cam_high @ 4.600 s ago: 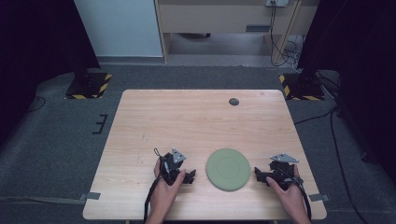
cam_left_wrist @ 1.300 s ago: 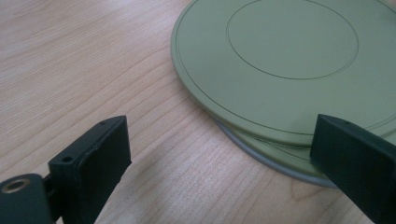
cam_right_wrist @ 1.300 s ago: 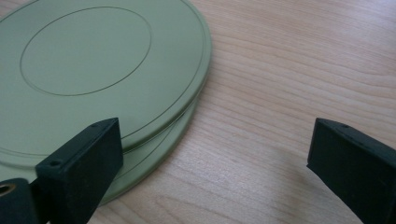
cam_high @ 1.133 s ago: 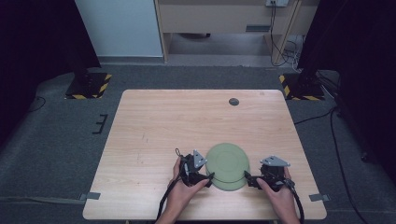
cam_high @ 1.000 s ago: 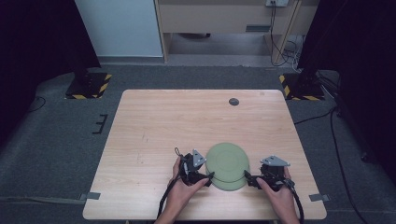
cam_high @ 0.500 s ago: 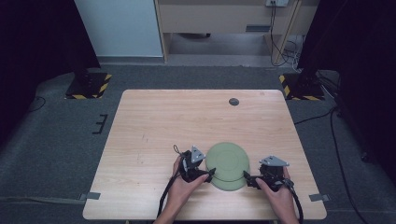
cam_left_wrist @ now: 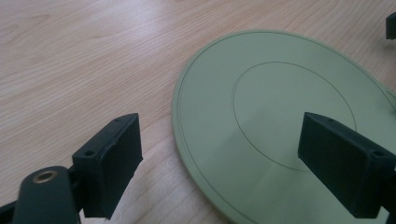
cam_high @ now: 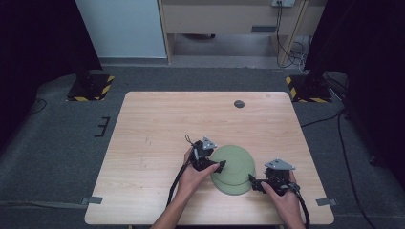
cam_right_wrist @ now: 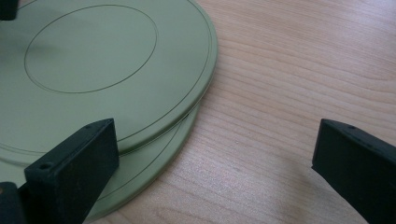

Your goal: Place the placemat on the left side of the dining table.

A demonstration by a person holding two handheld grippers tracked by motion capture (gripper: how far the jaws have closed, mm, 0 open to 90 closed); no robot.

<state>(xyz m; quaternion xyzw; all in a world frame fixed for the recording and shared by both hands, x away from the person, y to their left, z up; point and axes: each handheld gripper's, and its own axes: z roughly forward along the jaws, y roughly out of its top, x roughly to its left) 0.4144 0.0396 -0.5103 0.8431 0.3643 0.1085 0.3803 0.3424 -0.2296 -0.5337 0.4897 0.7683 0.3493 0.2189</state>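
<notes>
Shifted: smooth round green upper plate atop another.

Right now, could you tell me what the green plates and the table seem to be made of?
The top green plate and the lower plate under it look like matte moulded plastic or melamine: even sage colour, thin scribed rings, no glaze shine, though ceramic cannot be ruled out. The table looks like pale wood or wood-look laminate, with visible grain lines and a smooth satin surface.

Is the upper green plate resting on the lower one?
Touching: the right gripper view shows the upper green plate lying offset on the lower plate.
</notes>
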